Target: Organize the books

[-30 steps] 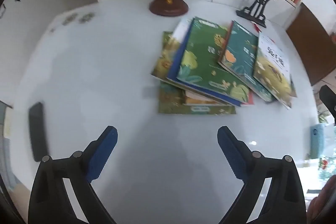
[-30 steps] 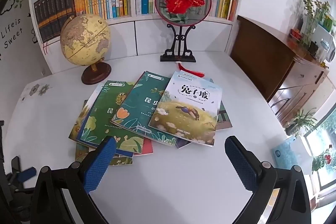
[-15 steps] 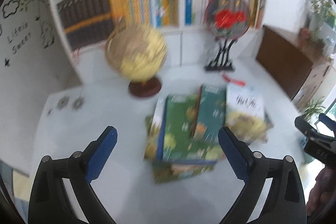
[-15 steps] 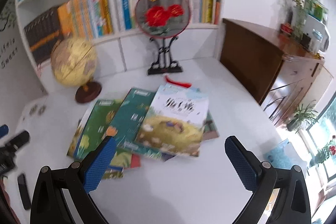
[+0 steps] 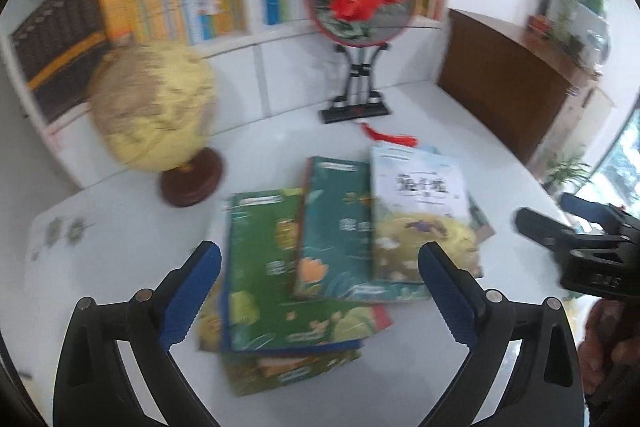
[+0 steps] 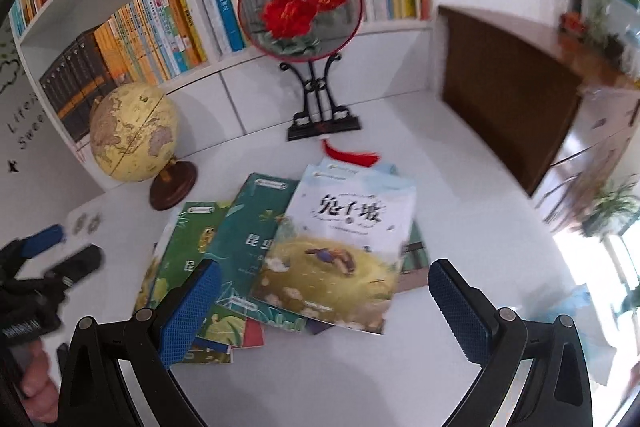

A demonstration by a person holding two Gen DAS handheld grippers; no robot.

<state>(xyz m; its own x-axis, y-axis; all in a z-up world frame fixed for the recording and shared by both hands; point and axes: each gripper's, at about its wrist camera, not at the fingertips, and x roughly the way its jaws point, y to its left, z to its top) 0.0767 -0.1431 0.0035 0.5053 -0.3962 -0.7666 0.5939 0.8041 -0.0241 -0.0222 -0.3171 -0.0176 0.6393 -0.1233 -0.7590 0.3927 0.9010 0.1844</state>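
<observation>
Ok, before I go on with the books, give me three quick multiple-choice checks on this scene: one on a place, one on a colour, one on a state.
1. Where does the globe stand relative to the pile of books?
A. behind it, to the left
B. on top of it
C. to its right

2. What colour are the flowers on the round fan?
A. blue
B. red
C. white

3. How is the right gripper?
A. shut on a book
B. shut on nothing
C. open, holding nothing

Answers: 1 A, its base sits on the table past the pile's left corner; 2 B, red blooms show; 3 C, both pads stand wide apart over the books.
</observation>
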